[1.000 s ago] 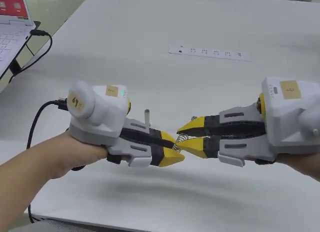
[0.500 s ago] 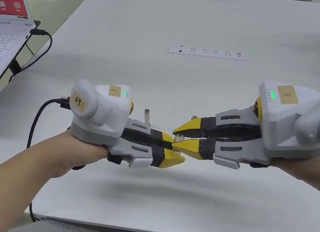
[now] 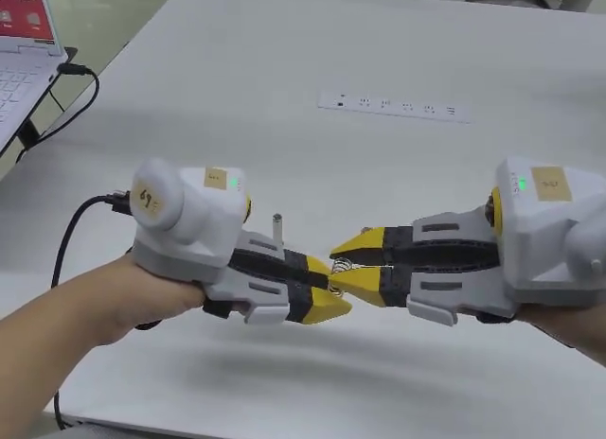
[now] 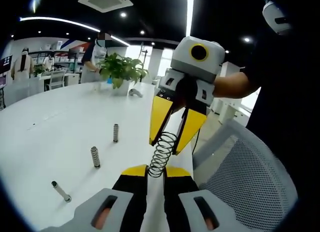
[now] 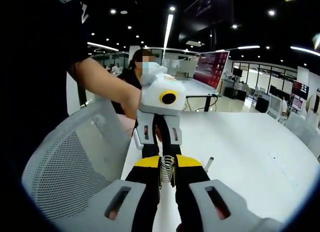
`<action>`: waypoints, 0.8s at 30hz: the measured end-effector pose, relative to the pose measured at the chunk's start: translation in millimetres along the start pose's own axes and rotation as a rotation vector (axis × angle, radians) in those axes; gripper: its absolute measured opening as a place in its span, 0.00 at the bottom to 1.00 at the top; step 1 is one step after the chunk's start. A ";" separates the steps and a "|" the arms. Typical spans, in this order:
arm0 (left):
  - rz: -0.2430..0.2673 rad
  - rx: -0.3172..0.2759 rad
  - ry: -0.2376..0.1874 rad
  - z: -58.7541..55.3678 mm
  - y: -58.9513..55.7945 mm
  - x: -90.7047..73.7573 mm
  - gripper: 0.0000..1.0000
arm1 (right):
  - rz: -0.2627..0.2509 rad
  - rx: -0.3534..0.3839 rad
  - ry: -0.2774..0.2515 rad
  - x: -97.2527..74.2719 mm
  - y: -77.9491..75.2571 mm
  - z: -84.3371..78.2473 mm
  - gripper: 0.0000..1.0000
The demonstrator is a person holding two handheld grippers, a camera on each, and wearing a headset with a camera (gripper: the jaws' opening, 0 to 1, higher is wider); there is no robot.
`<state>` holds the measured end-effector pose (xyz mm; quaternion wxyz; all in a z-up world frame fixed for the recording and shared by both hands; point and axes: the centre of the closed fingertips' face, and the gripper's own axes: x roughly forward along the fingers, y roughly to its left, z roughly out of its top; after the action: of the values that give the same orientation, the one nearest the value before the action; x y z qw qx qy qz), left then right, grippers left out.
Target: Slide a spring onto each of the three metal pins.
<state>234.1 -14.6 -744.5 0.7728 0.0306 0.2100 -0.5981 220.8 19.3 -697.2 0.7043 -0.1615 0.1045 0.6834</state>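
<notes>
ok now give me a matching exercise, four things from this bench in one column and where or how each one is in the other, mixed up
Things:
1. loose spring
2. bare pin
3. power strip
4. laptop

Places or states:
a. flat on the table, beyond both tools
b. between the tips of the left tool and the right tool
c. at the far left edge of the head view, red on its screen
d. on the table, no spring on it

Pairs: 1-b, 2-d, 3-a, 4-c

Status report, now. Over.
Left tool and right tool both gripping one spring, held in the air. Bare pin untouched. Nothing in the way.
</notes>
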 end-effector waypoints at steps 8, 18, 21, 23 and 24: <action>0.027 -0.012 -0.012 2.4 5.0 -2.7 0.10 | 0.001 -0.013 0.013 0.8 0.0 -0.2 0.07; 0.101 -0.007 0.003 -3.9 18.2 -16.8 0.26 | -0.010 -0.014 0.023 1.1 1.4 -3.1 0.07; 0.130 -0.009 0.010 -7.2 23.5 -23.6 0.28 | -0.021 -0.013 0.025 0.3 -0.7 -3.4 0.07; 0.156 -0.007 0.005 -7.6 27.5 -28.4 0.33 | -0.029 -0.011 0.023 -0.5 -2.4 -3.2 0.07; 0.165 -0.008 0.004 -8.0 28.9 -30.3 0.35 | -0.032 -0.011 0.023 -0.8 -3.2 -3.3 0.07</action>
<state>253.0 23.6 -746.7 0.8191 0.0458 0.2107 -0.5315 224.2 17.3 -699.7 0.7131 -0.1747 0.1062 0.6706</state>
